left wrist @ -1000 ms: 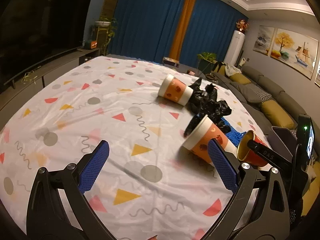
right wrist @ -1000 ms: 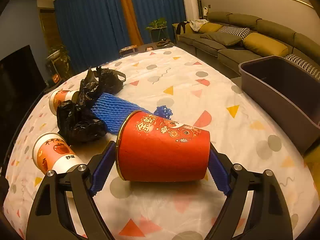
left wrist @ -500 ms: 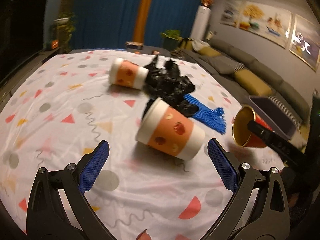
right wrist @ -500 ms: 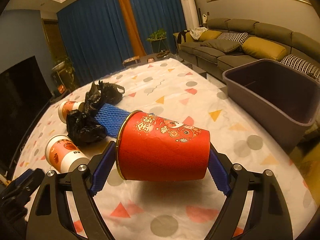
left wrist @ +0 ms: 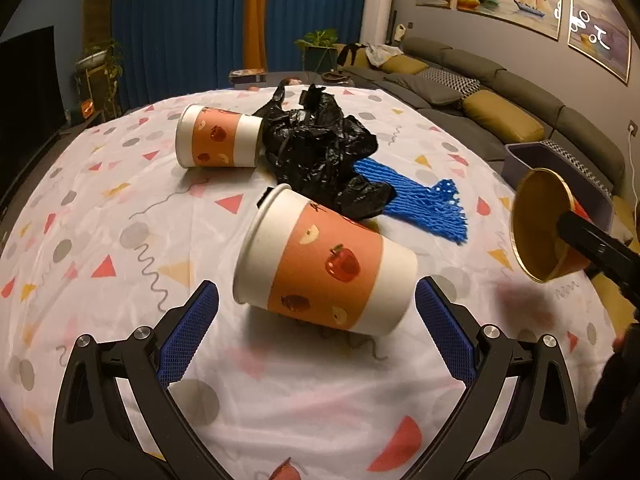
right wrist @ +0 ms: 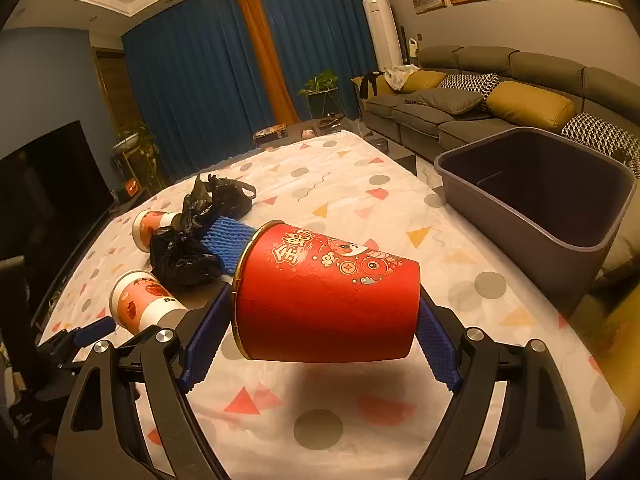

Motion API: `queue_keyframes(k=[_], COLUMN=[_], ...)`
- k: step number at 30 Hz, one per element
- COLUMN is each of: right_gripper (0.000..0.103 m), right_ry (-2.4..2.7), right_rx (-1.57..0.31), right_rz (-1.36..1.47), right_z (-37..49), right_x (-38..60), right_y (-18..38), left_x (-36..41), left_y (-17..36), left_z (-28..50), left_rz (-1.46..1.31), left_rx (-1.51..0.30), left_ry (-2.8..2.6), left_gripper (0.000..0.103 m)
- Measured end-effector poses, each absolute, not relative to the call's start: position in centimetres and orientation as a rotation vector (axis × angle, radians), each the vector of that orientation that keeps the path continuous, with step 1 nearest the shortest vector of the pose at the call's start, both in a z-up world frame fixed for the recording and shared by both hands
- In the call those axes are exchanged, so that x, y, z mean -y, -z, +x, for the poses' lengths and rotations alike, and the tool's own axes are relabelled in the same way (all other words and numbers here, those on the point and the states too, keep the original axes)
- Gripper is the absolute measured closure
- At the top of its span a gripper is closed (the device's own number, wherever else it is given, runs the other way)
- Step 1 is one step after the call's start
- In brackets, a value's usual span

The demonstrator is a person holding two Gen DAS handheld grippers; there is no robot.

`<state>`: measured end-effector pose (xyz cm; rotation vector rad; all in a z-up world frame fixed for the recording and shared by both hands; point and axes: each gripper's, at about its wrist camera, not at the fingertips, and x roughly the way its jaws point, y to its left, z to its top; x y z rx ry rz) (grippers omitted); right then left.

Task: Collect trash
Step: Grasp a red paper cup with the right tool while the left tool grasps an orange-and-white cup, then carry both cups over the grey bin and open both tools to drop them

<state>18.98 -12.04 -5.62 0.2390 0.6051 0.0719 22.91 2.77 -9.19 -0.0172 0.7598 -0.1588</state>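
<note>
Trash lies mid-table (left wrist: pixel 100 208): we see a black bag (left wrist: pixel 320 152), blue netting (left wrist: pixel 416 200) and 2 orange cups. Off the right edge stands the bin (right wrist: pixel 532 216). Our right gripper (right wrist: pixel 320 332) clamps a red cup (right wrist: pixel 324 300) aloft. Our left gripper (left wrist: pixel 316 320), wide, flanks the near cup (left wrist: pixel 324 272) untouched.

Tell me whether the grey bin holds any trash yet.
Empty as far as visible: the right wrist view looks into the bin and shows only bare dark walls and floor. The near corner is hidden behind its rim.
</note>
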Motion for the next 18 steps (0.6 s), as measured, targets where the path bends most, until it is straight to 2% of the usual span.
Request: queue_keyframes(k=[4, 6, 18], right_gripper=[0.021, 0.021, 0.021], right_ry=[-0.079, -0.080, -0.092], right_rx=[-0.595, -0.593, -0.577], right_rz=[0.230, 0.228, 0.203], right_z=[18.4, 18.4, 17.3], right_x=[11.9, 11.8, 11.7], right_y=[5.3, 5.2, 4.8], left_x=[-3.1, -3.4, -4.5], left_y=[9.4, 9.4, 8.4], left_z=[23.3, 23.2, 21.0], left_rz=[-0.031, -0.053, -0.134], left_rx=[-0.769, -0.766, -0.707], left_ry=[0.177, 0.197, 0.209], left_gripper=[0.007, 0.014, 0.015])
